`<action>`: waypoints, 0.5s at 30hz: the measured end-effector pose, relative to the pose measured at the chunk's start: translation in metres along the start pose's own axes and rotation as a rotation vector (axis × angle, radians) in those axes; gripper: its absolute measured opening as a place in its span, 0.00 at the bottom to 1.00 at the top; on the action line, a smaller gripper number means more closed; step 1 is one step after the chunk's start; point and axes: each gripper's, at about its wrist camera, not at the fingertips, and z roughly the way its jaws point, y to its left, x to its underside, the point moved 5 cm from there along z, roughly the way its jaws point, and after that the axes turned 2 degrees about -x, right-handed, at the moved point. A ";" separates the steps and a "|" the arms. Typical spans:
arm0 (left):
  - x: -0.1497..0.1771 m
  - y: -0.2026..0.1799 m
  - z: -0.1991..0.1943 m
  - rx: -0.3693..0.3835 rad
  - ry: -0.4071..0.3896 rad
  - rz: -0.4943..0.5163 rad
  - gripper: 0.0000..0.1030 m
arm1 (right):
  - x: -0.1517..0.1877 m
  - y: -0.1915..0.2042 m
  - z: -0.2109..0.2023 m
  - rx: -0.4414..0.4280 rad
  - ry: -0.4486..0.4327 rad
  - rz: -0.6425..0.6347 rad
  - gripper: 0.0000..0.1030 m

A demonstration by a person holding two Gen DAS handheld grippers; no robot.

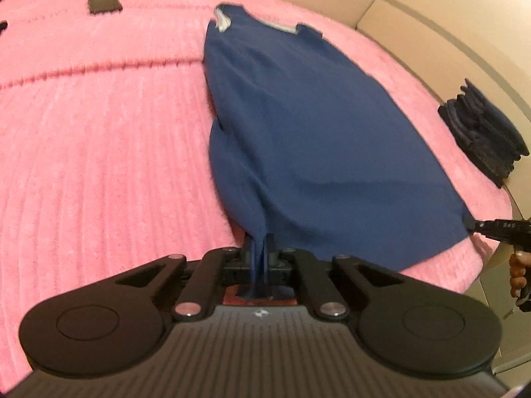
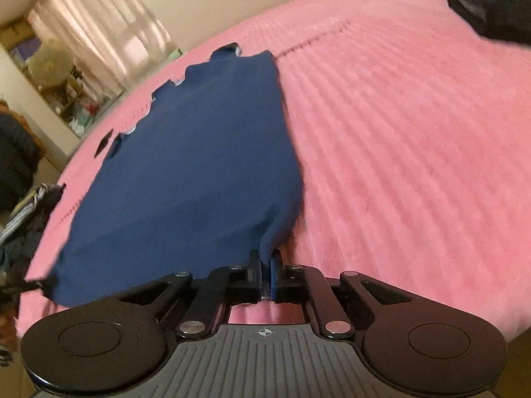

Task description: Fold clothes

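Closest to your lens, your left gripper (image 1: 260, 248) has its jaws pressed together on a bunched fold at the near hem of the blue shirt (image 1: 298, 116), the cloth gathered into a narrow pleat that runs between the fingers and down toward the body of the tool. Your right gripper (image 2: 265, 267) is likewise pinching the shirt's hem at its other near corner, with a thin strip of blue fabric caught between the pads. From your left camera you can see that same right gripper (image 1: 473, 225) at the far right, clamped on the shirt's corner, with your hand (image 1: 519, 273) below it. The shirt lies stretched lengthwise on the pink blanket (image 1: 99, 126), its grey-trimmed collar (image 1: 223, 21) at the far end and its hem raised slightly off the blanket where you hold it. A stack of dark folded clothes (image 1: 481, 132) sits near the blanket's right edge, well apart from the shirt. A small black flat object (image 1: 104, 4) lies on the far side of the blanket, left of the collar; what it is cannot be made out.
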 end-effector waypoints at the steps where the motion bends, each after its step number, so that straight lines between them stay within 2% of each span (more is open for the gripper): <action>1: -0.002 -0.001 -0.009 0.007 -0.024 -0.006 0.01 | -0.005 0.004 -0.013 -0.009 -0.020 -0.015 0.02; 4: -0.005 -0.007 -0.055 0.035 -0.106 -0.011 0.00 | -0.005 0.014 -0.053 -0.032 -0.059 -0.051 0.01; 7: 0.020 -0.011 -0.093 0.061 -0.120 -0.056 0.00 | 0.034 0.010 -0.065 0.028 -0.009 -0.093 0.01; 10: 0.064 0.001 -0.084 0.059 -0.046 -0.146 0.00 | 0.073 -0.010 -0.048 0.062 0.070 -0.057 0.02; 13: 0.099 0.012 -0.067 0.047 0.015 -0.201 0.00 | 0.085 -0.017 -0.050 0.057 0.052 -0.035 0.02; 15: 0.100 0.011 -0.070 0.055 0.013 -0.191 0.00 | 0.082 -0.015 -0.055 0.054 0.032 -0.050 0.02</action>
